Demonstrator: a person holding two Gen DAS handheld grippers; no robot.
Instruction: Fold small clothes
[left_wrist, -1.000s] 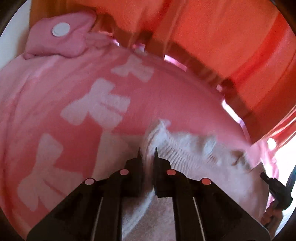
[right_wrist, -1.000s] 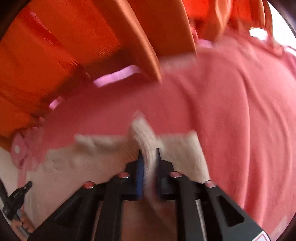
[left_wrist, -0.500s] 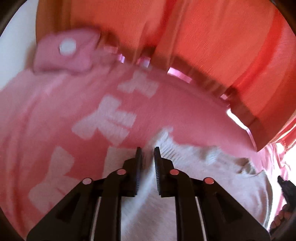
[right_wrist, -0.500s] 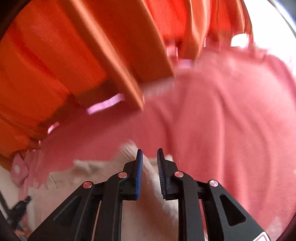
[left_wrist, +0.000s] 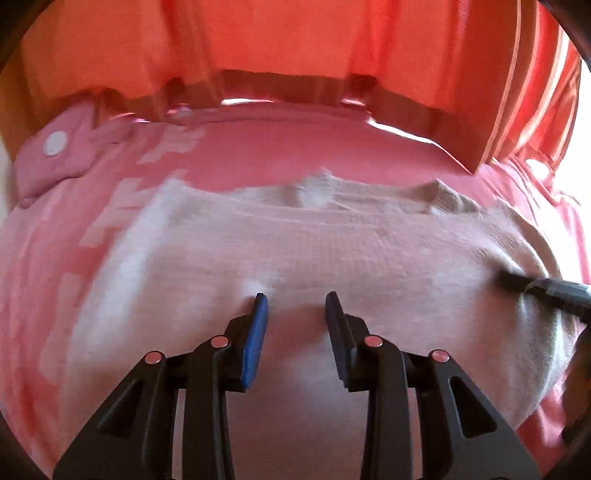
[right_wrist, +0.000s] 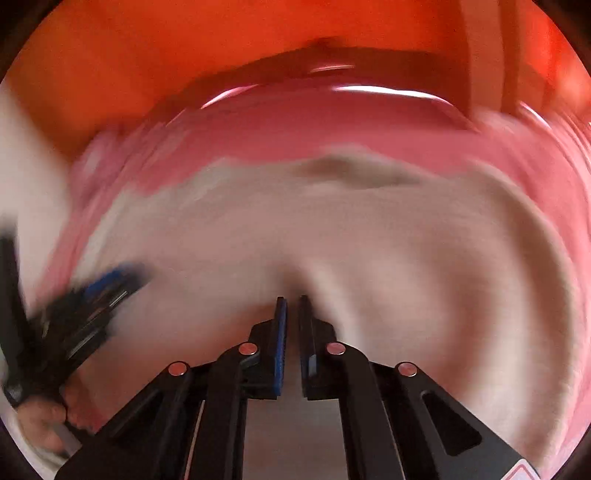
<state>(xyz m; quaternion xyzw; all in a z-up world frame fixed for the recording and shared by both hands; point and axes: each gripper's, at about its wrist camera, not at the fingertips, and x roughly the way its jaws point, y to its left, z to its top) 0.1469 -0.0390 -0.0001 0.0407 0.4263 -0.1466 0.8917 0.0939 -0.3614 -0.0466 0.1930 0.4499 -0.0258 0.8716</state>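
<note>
A small cream knit garment (left_wrist: 332, 251) lies spread on a pink blanket (left_wrist: 59, 236) with white bow shapes. My left gripper (left_wrist: 295, 295) is open and empty, its fingertips just over the garment's middle. My right gripper (right_wrist: 291, 297) is nearly closed with a narrow gap, its tips at a raised fold of the same cream garment (right_wrist: 369, 240); the view is blurred and I cannot tell if cloth is pinched. The right gripper's tip shows at the right edge of the left wrist view (left_wrist: 546, 288); the left gripper shows blurred at the left of the right wrist view (right_wrist: 85, 302).
Orange striped curtains (left_wrist: 295, 37) hang right behind the blanket's far edge. A pink pouch with a white snap (left_wrist: 55, 144) lies at the blanket's far left corner. The person's hand (right_wrist: 40, 417) shows at the lower left of the right wrist view.
Both grippers let go of the garment's far edge and drew back over its middle. The left gripper opened wide. The garment now lies flatter and spread out.
</note>
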